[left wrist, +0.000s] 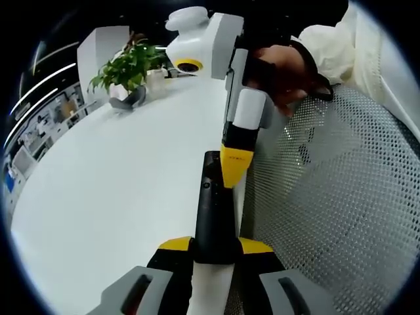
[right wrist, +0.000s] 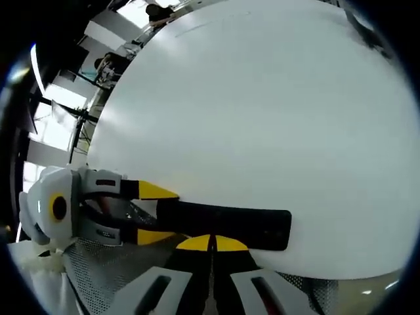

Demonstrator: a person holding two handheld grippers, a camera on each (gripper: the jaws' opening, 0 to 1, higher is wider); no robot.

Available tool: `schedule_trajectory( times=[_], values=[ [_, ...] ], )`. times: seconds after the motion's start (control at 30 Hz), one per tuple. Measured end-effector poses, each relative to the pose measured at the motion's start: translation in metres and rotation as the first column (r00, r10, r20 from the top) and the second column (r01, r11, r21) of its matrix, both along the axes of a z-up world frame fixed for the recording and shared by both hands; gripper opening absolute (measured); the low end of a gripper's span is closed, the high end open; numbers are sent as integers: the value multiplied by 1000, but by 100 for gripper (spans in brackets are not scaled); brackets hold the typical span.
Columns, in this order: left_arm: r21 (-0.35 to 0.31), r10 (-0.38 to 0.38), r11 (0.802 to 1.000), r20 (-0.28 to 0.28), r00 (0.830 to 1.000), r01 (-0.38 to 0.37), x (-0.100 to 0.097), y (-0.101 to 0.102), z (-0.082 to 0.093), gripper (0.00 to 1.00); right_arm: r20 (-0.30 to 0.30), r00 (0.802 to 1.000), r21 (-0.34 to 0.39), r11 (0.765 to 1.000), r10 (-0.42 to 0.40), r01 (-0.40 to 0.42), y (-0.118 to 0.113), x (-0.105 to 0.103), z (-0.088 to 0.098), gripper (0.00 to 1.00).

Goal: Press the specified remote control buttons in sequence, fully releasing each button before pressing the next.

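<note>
A long black remote (left wrist: 211,209) is held over the edge of the white table (left wrist: 118,170). My left gripper (left wrist: 215,246) is shut on its near end, one yellow tip on each side. My right gripper (left wrist: 235,172) comes down from above with its jaws together, and its yellow tip rests on the remote's far half near the right edge. In the right gripper view the remote (right wrist: 226,224) lies crosswise. The right gripper (right wrist: 212,243) is shut with its tips against the remote's side, while the left gripper (right wrist: 157,213) clamps the remote's left end.
A potted green plant (left wrist: 128,69) stands at the table's far side. A mesh chair back (left wrist: 341,197) sits to the right of the remote. A person's hand (left wrist: 289,65) and white sleeve (left wrist: 341,39) hold the right gripper. The table top (right wrist: 262,118) spreads wide beyond the remote.
</note>
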State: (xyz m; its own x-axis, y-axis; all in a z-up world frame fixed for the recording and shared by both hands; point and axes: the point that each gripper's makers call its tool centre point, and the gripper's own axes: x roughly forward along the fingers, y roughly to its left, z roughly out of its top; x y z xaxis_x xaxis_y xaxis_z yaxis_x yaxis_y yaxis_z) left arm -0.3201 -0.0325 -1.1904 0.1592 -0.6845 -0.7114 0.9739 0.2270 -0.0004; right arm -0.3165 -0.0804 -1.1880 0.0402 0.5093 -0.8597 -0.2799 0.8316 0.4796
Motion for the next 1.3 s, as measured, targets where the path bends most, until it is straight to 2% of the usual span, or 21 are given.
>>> schedule_trajectory(
  times=[0.43, 0.7, 0.9, 1.03, 1.3],
  values=[
    [2, -5, 1000, 3, 1000, 5, 0, 0, 0, 25, -8, 1000, 9, 1000, -22, 22, 0, 0, -1, 0],
    [5, -6, 1000, 5, 1000, 6, 0, 0, 0, 25, -59, 996, 61, 995, -72, 76, -1, 1, 0, 0],
    [6, -5, 1000, 4, 1000, 5, 1, 0, 0, 26, -26, 994, 147, 984, -102, 105, 8, 8, 11, 0],
    [4, -8, 1000, 5, 1000, 8, 0, -1, 0, 25, 0, 996, 160, 983, -91, 90, 11, 12, 12, 0],
    [-2, -12, 1000, 9, 1000, 12, 0, -3, -1, 25, 9, 998, 143, 988, -58, 56, 14, 10, 9, 0]
  ],
)
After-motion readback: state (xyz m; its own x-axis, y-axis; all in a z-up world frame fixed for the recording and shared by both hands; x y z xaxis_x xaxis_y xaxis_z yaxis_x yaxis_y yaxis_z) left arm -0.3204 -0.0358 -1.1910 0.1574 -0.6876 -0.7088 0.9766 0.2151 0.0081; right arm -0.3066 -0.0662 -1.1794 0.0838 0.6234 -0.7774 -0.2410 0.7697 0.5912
